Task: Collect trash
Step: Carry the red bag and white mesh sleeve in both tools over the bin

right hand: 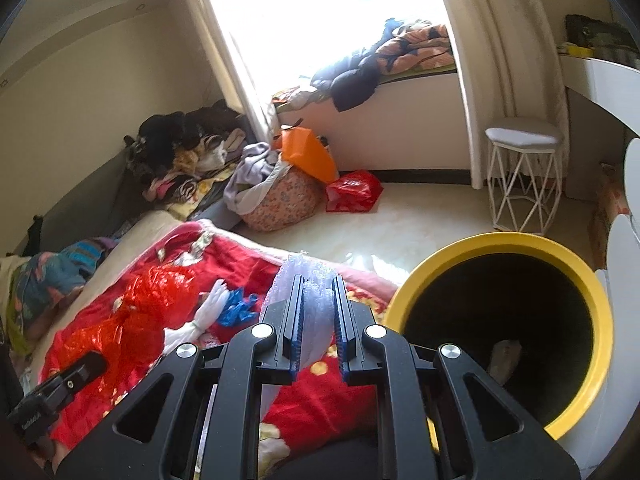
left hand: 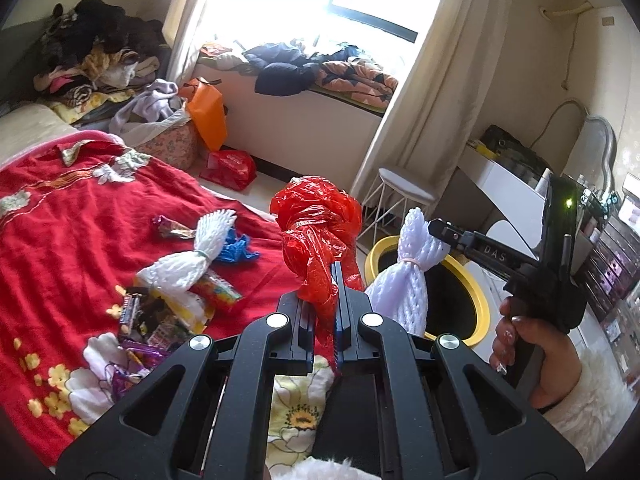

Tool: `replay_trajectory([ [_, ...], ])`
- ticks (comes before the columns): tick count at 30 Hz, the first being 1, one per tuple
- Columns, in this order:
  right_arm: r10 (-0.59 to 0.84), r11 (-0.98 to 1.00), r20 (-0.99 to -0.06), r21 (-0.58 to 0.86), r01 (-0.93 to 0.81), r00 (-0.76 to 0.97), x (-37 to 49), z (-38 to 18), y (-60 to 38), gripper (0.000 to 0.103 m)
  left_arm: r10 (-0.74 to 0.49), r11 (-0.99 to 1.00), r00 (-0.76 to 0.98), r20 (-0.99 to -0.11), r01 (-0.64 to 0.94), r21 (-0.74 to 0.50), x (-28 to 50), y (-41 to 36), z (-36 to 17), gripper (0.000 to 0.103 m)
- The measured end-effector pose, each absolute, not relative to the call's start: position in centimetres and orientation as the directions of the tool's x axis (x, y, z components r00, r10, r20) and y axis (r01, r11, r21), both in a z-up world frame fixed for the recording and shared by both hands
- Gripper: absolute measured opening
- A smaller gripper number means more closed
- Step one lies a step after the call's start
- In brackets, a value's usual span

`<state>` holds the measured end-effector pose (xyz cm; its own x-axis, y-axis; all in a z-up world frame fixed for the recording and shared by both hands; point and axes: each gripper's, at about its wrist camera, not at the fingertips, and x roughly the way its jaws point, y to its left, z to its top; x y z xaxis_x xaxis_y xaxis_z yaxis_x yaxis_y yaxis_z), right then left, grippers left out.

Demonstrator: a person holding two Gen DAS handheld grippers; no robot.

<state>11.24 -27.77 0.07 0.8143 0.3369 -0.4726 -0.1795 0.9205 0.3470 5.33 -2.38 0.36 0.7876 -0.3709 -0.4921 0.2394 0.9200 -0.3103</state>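
Bedroom scene, largest thing first: bed under a red floral blanket [left hand: 72, 216], taking up the left of both views. Just beside its edge, on the pale floor, a yellow-rimmed bin [right hand: 560, 252] with a dark inside, mouth open, one pale scrap visible at the bottom.

Above the bed edge, a crumpled red plastic bag [left hand: 316, 232], pinched tight in the closed left gripper [left hand: 324, 304] and lifted clear of the blanket. To its right, a white foam net sleeve [left hand: 404, 276] tied at the waist, clamped near its top by the right gripper [right hand: 316, 312], dangling near the bin's rim but not yet over the mouth. Behind that gripper, a hand [left hand: 520, 336] in a fluffy white sleeve.

Left on the blanket: a second foam net sleeve [left hand: 188, 256], a crumpled blue scrap [left hand: 236, 248], a striped candy wrapper [left hand: 218, 290], a purple wrapper [left hand: 172, 228], and a heap of small packets [left hand: 156, 320].

Judged progress: early to middle; two pieces in hand and undropped, most litter uncollected.
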Motion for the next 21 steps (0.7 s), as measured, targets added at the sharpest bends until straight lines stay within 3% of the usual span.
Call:
replay_trajectory([
  [21, 0.191, 0.926, -0.449, 0.378, -0.008, 0.873, 11.2, -0.1, -34.3, 0.013, -0.424, 0.904, 0.748, -0.511, 0.320, -0.282, 6.4, -7.0, 0.0, 0.004],
])
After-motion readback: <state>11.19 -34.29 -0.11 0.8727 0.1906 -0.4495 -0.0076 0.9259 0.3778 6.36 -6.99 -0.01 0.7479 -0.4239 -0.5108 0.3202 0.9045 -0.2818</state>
